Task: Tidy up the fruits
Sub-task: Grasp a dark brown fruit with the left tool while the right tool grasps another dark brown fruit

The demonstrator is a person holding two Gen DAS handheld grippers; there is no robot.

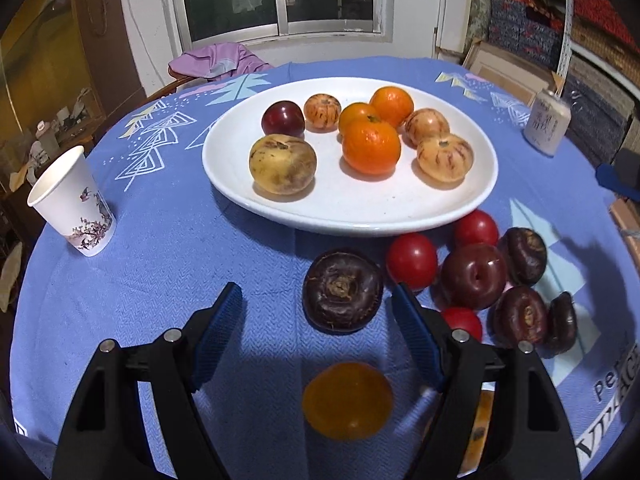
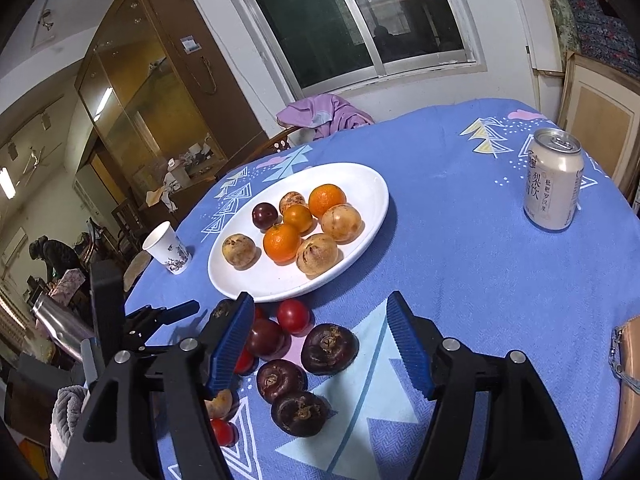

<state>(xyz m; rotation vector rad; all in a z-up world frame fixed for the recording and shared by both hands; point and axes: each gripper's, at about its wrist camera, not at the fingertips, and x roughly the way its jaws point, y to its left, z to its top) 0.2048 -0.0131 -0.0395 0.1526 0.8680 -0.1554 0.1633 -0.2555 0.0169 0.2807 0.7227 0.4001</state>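
The left gripper (image 1: 316,304), black-framed with ribbed blue pads, is spread wide and holds nothing; it hovers low over the blue patterned tablecloth (image 1: 160,264), angled down and forward; a smooth orange round fruit (image 1: 347,400) lies on the cloth between its arms, back from the fingertips, touching neither pad; just ahead, nearer the right-hand pad, sits a dark purple-brown flattened fruit with a tan stem scar (image 1: 342,290). The right gripper (image 2: 320,316), of the same make, is likewise wide apart and empty, poised above the cloth, with the left gripper visible off to its left.

Beyond the tips a loose cluster lies on the cloth near the rim of the oval white plate (image 1: 360,216): four dark purple-brown flattened fruits in all, three glossy red tomato-like fruits (image 1: 412,260), and one deep red plum (image 1: 474,276). On the plate rest three bright oranges (image 1: 371,145), four pale yellow-tan fruits, some streaked with purple (image 1: 283,163), and one dark red plum (image 1: 283,119); eight pieces, several touching.

Further out, a white paper cup with a floral print (image 1: 74,204) stands upright left of the plate; a pale drink can with printed characters (image 2: 554,184) stands upright to the right, well apart.
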